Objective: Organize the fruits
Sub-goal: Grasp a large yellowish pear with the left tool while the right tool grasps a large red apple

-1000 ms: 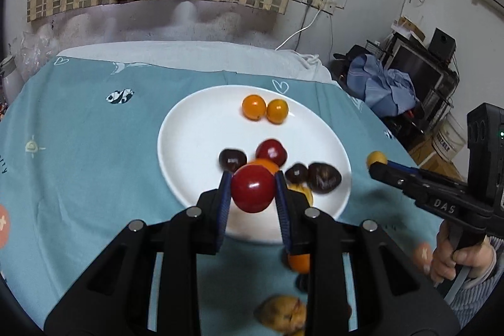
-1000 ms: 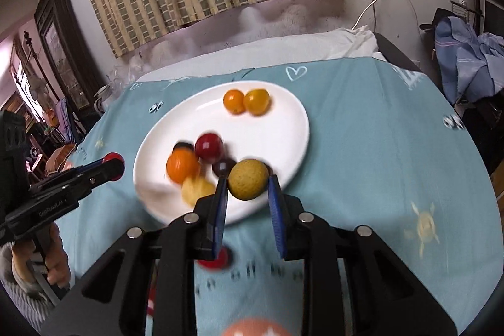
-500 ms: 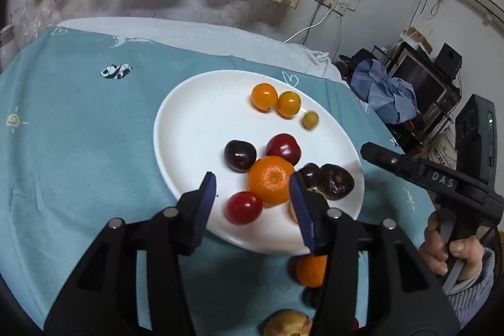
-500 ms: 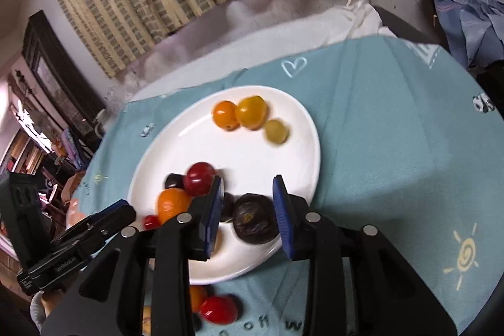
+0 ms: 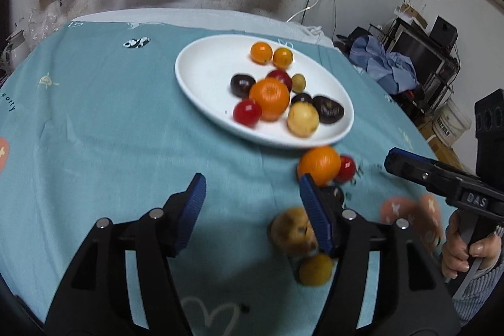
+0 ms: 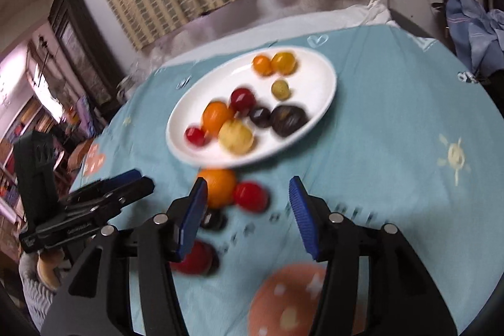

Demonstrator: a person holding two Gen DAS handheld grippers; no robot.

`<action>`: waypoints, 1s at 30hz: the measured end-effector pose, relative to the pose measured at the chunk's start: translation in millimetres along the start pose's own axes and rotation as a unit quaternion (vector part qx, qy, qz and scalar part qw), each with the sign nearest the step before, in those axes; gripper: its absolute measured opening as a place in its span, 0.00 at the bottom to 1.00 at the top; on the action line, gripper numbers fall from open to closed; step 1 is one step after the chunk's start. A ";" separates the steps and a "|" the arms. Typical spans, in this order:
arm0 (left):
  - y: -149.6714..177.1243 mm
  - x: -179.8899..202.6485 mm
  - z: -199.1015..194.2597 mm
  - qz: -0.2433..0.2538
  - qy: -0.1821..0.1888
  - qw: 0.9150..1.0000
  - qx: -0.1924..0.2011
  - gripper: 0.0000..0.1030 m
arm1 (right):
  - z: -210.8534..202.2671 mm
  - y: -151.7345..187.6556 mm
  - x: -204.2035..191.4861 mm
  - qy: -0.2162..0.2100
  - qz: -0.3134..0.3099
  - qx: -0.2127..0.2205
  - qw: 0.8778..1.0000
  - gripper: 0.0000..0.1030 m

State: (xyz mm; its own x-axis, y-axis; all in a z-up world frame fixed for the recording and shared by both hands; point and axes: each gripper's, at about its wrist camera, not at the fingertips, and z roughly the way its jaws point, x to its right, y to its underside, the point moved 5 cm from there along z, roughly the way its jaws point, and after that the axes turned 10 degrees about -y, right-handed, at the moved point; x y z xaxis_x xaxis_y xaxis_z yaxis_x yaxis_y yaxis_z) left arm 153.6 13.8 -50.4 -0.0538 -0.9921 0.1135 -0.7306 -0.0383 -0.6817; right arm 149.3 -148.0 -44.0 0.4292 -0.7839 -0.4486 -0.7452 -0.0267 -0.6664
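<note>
A white plate (image 5: 195, 74) (image 6: 327, 77) on the teal cloth holds several fruits, among them a red tomato (image 5: 247, 112), a big orange (image 5: 270, 93), a yellow fruit (image 5: 302, 118) and a small green one (image 6: 279, 88). My left gripper (image 5: 252, 191) hovers over bare cloth short of the plate, its jaws opening with nothing between them. My right gripper (image 6: 248, 192) is also opening. A loose orange (image 6: 219, 186) and a loose red tomato (image 6: 250, 196) lie on the cloth just beyond its fingers (image 6: 297, 207), untouched.
More loose fruit lies near the plate's front edge: a dark one (image 5: 334, 192), a brown one (image 5: 293, 230), a yellow one (image 5: 315, 269) and a red one (image 6: 193, 257). A person's hand (image 5: 463, 247) holds the right gripper. Cluttered furniture stands past the table's right edge.
The left gripper let its red tomato go onto the plate and the right released its greenish fruit there. Both have drawn back from the plate toward the loose fruit, jaws wider.
</note>
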 end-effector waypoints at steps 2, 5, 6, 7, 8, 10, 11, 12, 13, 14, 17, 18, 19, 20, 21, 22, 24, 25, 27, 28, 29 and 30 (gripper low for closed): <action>3.0 1.3 0.4 0.006 0.001 1.000 -0.002 0.63 | -1.4 12.2 -13.5 -0.010 -0.022 -0.010 1.000 0.53; 7.5 5.9 5.3 0.016 0.002 1.000 -0.009 0.63 | 3.1 23.4 -26.1 -0.014 -0.047 -0.026 0.998 0.53; 8.5 6.8 7.0 0.019 0.004 1.000 -0.012 0.63 | 5.8 25.4 -28.4 -0.013 -0.054 -0.032 0.998 0.53; 10.1 8.3 8.6 0.021 0.006 1.000 -0.015 0.63 | 8.8 26.9 -29.6 -0.012 -0.058 -0.038 0.998 0.53; 10.4 9.7 9.0 0.023 0.007 1.000 -0.016 0.63 | 10.1 29.1 -30.8 -0.012 -0.059 -0.042 0.997 0.53; 11.0 13.4 8.9 0.029 0.014 0.999 -0.019 0.64 | 15.1 33.5 -31.6 -0.012 -0.060 -0.054 0.997 0.53; 11.7 15.3 8.7 0.032 0.018 0.999 -0.020 0.64 | 17.7 35.6 -32.5 -0.013 -0.063 -0.059 0.996 0.53; 12.7 18.0 8.7 0.038 0.021 0.999 -0.021 0.64 | 18.5 37.2 -33.4 -0.014 -0.065 -0.062 0.996 0.53; 13.2 19.9 8.9 0.042 0.021 0.999 -0.022 0.64 | 20.8 38.6 -35.2 -0.014 -0.069 -0.066 0.995 0.53; 14.0 21.9 9.1 0.047 0.021 0.998 -0.023 0.65 | 23.3 40.3 -36.9 -0.015 -0.073 -0.071 0.995 0.53; 16.8 25.6 10.2 0.057 0.022 0.998 -0.028 0.65 | 27.6 46.7 -40.6 -0.015 -0.082 -0.081 0.993 0.53; 17.7 26.4 10.8 0.059 0.021 0.998 -0.030 0.65 | 28.2 48.2 -41.4 -0.014 -0.085 -0.083 0.993 0.53; 19.0 26.8 11.6 0.061 0.019 0.997 -0.033 0.65 | 29.9 49.7 -42.7 -0.014 -0.088 -0.086 0.992 0.53; 20.2 27.6 12.1 0.063 0.019 0.997 -0.036 0.65 | 31.2 51.0 -43.3 -0.013 -0.090 -0.088 0.992 0.53; 21.8 28.5 12.8 0.066 0.019 0.997 -0.040 0.65 | 32.3 52.3 -43.6 -0.013 -0.091 -0.090 0.992 0.53; 23.1 29.4 13.4 0.068 0.019 0.997 -0.043 0.65 | 33.0 53.0 -43.7 -0.012 -0.092 -0.092 0.991 0.53; 25.8 30.5 14.2 0.074 0.013 0.996 -0.046 0.65 | 35.0 55.2 -44.0 -0.008 -0.097 -0.095 0.991 0.53; 26.6 30.2 14.5 0.075 0.011 0.996 -0.048 0.65 | 36.2 55.5 -44.9 -0.007 -0.098 -0.095 0.991 0.53; 28.1 28.6 17.2 0.071 0.013 0.996 -0.056 0.65 | 38.0 56.1 -45.8 -0.004 -0.103 -0.094 0.990 0.53; 28.9 27.8 19.3 0.067 0.015 0.996 -0.061 0.65 | 38.7 56.3 -46.1 0.001 -0.107 -0.092 0.990 0.53; 29.6 27.1 21.3 0.064 0.018 0.996 -0.066 0.65 | 39.6 56.3 -46.1 0.005 -0.110 -0.091 0.990 0.53; 29.7 26.9 22.2 0.065 0.019 0.996 -0.066 0.65 | 40.9 56.2 -46.1 0.007 -0.112 -0.089 0.990 0.53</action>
State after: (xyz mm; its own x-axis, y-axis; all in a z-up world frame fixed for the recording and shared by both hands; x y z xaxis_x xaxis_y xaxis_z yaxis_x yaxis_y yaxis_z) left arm 145.6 -16.6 -83.6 -0.1768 -0.9824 0.0596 -0.7986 0.1078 -0.5921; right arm 108.5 -88.0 -85.2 0.5877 -0.7541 -0.2932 -0.7109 -0.3083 -0.6322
